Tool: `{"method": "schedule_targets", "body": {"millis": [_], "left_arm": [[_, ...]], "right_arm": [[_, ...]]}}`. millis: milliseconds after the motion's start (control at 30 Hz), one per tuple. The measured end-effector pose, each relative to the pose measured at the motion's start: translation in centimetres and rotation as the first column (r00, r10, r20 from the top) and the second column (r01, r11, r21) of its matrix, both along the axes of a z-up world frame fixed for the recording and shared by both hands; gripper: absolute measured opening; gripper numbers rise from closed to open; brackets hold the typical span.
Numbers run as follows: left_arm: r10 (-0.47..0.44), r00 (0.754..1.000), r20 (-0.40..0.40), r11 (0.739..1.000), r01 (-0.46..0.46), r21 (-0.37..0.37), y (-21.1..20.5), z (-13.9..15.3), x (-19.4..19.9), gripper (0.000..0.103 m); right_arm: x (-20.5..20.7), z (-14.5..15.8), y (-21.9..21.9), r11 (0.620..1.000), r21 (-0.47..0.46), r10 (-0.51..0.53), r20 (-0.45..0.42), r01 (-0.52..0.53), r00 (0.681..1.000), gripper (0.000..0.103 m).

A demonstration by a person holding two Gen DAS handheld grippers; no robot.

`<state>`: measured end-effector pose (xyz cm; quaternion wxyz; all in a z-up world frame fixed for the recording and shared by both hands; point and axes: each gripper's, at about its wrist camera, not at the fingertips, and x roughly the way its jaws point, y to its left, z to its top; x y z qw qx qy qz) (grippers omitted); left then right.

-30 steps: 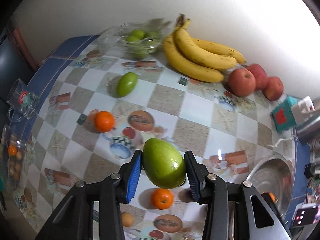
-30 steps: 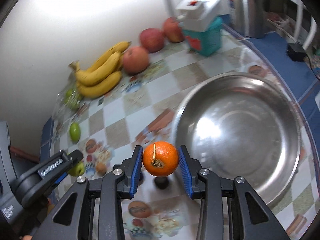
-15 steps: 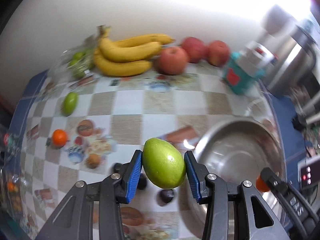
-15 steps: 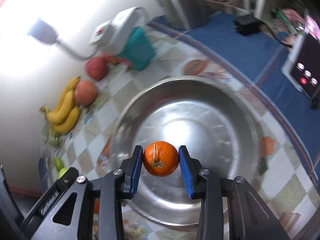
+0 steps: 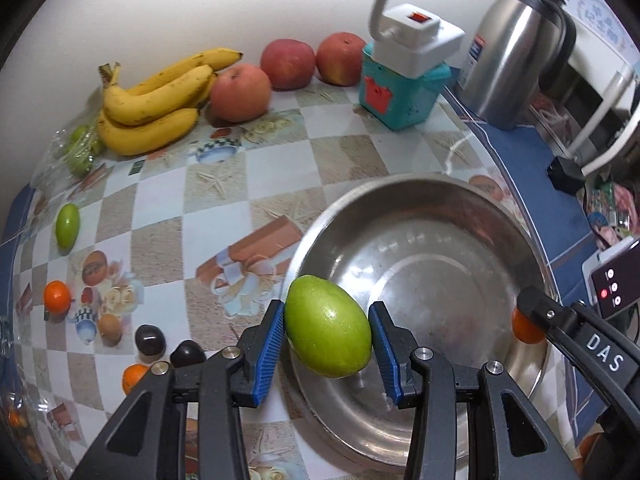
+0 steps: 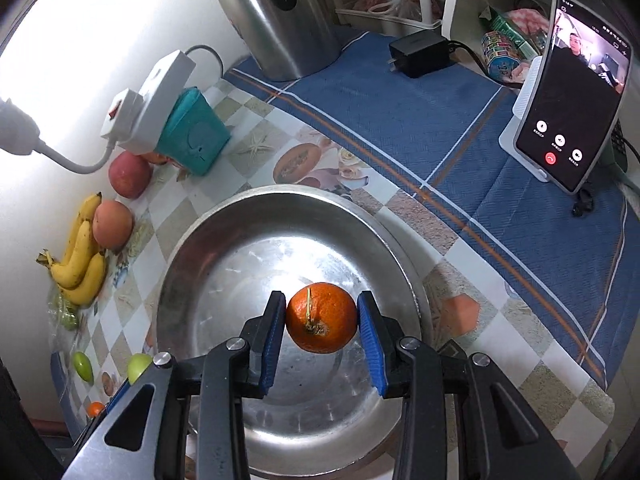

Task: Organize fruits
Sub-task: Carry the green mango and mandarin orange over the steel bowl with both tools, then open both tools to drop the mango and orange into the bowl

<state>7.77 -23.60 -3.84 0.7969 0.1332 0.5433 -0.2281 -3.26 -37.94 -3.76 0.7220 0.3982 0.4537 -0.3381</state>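
1. L gripper (image 5: 327,338) clamps green mango (image 5: 327,327), long axis running 10-to-4 o'clock, over steel basin (image 5: 516,216) rim.
2. R gripper (image 6: 322,322) pinches orange (image 6: 321,317) over basin centre; nearer to drop.

The left gripper (image 5: 327,338) clamps a green fruit (image 5: 327,327) at lower centre, over the left rim of the steel bowl (image 5: 432,248). Bananas (image 5: 154,102) and apples (image 5: 280,74) sit upper left; the right gripper (image 5: 532,322) holds an orange (image 5: 524,330) at right
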Motion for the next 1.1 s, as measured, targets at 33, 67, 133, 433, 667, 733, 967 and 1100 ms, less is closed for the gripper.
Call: {"method": "schedule_targets", "body": {"millis": [33,67,133,433,667,733,967,1100], "left_arm": [[-0.005,1.0,-0.001,1.0,0.005,0.003,-0.1,-0.2,-0.1,0.046],[-0.008,1.0,-0.003,1.0,0.008,0.006,-0.2,-0.4,-0.2,0.046],[-0.013,1.0,-0.01,1.0,0.013,0.012,-0.4,-0.8,-0.3,0.046],[-0.03,1.0,0.0,0.999,0.03,0.026,-0.6,-1.0,-0.4,0.046],[-0.03,1.0,0.01,0.999,0.029,0.035,-0.7,-0.7,-0.3,0.047],[-0.031,0.999,0.01,0.999,0.03,0.037,-0.7,-0.5,-0.3,0.048],[-0.033,0.999,0.016,0.999,0.033,0.031,-0.7,0.3,-0.4,0.059],[-0.033,0.999,0.021,0.999,0.032,0.023,-0.6,1.1,-0.5,0.067]], "right_arm": [[0.1,-0.2,0.1,1.0,0.001,0.001,-0.008,-0.001,1.0,0.038],[0.2,-0.4,0.1,1.0,0.002,0.001,-0.016,-0.001,1.0,0.038],[0.1,-0.6,0.2,1.0,0.002,0.001,-0.026,-0.001,1.0,0.038],[0.2,-1.8,0.2,1.0,0.022,0.0,-0.068,0.001,0.998,0.039],[0.3,-1.7,0.3,1.0,0.012,0.006,-0.078,-0.005,0.997,0.039],[0.4,-1.7,0.2,1.0,0.01,0.009,-0.08,-0.008,0.997,0.04],[0.7,-0.4,0.3,0.999,-0.025,0.021,-0.069,-0.023,0.997,0.051],[0.8,0.8,0.4,0.998,-0.053,0.03,-0.056,-0.033,0.998,0.054]]}}
